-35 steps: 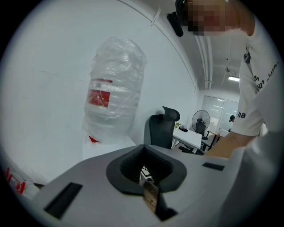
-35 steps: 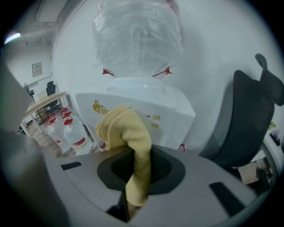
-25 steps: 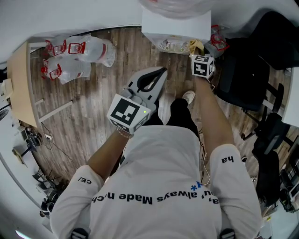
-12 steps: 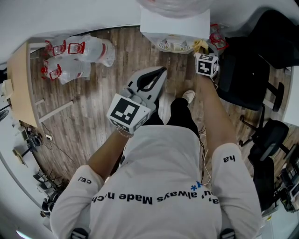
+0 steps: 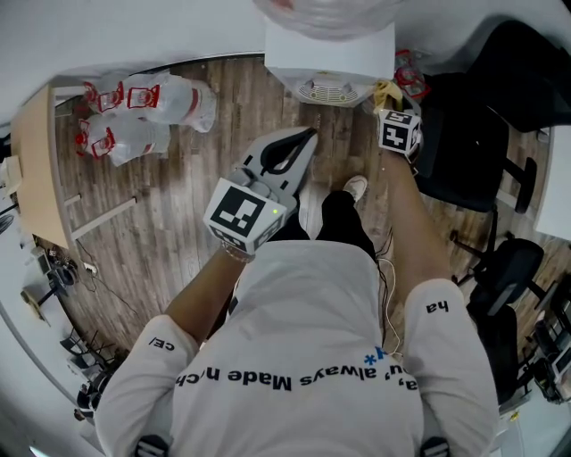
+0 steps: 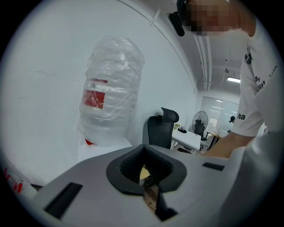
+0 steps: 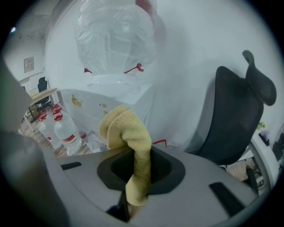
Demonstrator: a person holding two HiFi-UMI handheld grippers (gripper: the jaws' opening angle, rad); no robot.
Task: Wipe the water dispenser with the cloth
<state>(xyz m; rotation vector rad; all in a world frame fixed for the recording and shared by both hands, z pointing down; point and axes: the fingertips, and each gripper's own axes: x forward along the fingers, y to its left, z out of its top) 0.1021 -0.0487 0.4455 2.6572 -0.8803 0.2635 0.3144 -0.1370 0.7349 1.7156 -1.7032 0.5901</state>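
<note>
The white water dispenser [image 5: 330, 55] stands at the top of the head view, with a plastic-wrapped bottle [image 5: 326, 12] on it. My right gripper [image 5: 391, 105] is at the dispenser's front right corner, shut on a yellow cloth [image 5: 385, 91]. In the right gripper view the cloth [image 7: 128, 137] bulges out of that gripper [image 7: 133, 191] just short of the dispenser [image 7: 111, 99]. My left gripper [image 5: 309, 136] is held lower, in front of the dispenser, shut and empty. In its own view the left gripper [image 6: 149, 190] points up at the wrapped bottle [image 6: 111, 93].
A black office chair [image 5: 468, 134] stands close on the dispenser's right, also seen as the chair [image 7: 235, 119]. Packs of water bottles [image 5: 143, 112] lie on the wooden floor at left, beside a wooden desk edge [image 5: 40, 170]. My shoe [image 5: 357, 186] is under the dispenser's front.
My right gripper has slid a little to the right with the cloth, along the dispenser's front right corner. The left gripper has stayed where it was.
</note>
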